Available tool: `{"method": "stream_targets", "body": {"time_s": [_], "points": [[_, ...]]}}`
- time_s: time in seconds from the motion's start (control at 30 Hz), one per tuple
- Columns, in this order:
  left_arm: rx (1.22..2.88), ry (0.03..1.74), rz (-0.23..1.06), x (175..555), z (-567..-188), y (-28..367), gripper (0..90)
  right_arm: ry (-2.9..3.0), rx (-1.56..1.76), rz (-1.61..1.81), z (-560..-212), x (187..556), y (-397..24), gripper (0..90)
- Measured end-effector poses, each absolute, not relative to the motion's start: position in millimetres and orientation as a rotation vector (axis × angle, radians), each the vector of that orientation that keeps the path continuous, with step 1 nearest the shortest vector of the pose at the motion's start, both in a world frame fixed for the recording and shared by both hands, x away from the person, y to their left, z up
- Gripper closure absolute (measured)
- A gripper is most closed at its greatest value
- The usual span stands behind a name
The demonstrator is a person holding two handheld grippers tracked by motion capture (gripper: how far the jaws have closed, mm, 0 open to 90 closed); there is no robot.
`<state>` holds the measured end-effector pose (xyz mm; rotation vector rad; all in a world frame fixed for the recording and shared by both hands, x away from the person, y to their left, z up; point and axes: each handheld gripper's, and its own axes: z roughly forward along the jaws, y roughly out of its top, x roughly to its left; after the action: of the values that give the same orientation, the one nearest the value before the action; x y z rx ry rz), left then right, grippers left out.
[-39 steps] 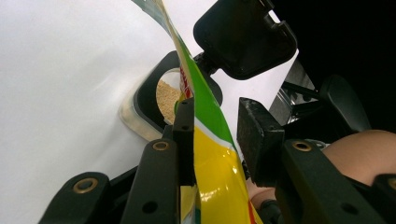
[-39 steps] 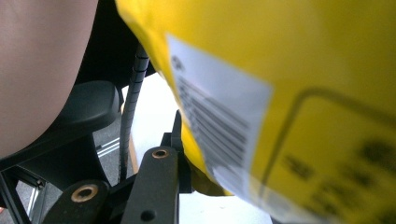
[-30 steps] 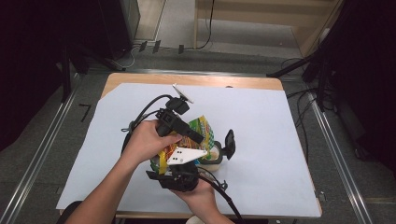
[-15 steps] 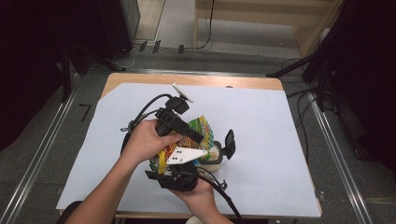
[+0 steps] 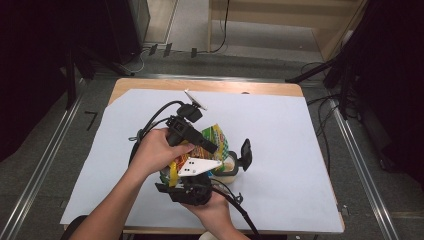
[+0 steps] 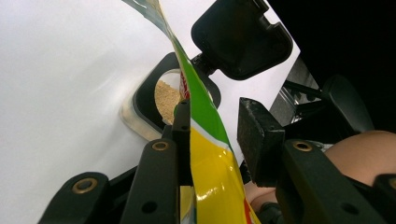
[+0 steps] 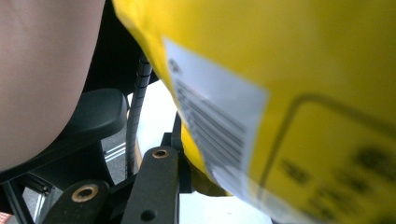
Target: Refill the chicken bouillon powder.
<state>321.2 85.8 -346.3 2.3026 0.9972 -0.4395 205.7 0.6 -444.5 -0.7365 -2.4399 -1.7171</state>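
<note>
Left gripper view: container point(image 6: 164, 95) holds crumbs; left gripper point(image 6: 212, 140) open astride yellow bag point(image 6: 212, 163). Right gripper point(image 5: 192, 187) grip unclear.

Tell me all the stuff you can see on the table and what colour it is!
Shiny yellow and green snack bag: one, yellow, green and red, held up over the middle of the table between the two grippers.
Small clear container with a black flip lid: one, clear with black rim, on the sheet just right of the bag, lid open, tan crumbs inside.
Pale sheet of paper: one, whitish-blue, covering most of the table.
Wooden table: one, light brown, showing at the far edge.
Left gripper: one, black, the bag's edge between its jaws, one pad clearly apart from it.
Right gripper: one, black with a white plate, under the bag.
Person's hands: two, one on each gripper.
</note>
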Motion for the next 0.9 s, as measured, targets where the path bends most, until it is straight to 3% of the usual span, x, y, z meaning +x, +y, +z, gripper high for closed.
{"method": "stream_targets", "body": {"time_s": [0.9], "points": [[2.299, 0.993, -0.446, 322.1, -347.8, 86.2, 69.4, -2.464, -0.73, -1.71, -445.9, 206.7, 0.0, 73.0]]}}
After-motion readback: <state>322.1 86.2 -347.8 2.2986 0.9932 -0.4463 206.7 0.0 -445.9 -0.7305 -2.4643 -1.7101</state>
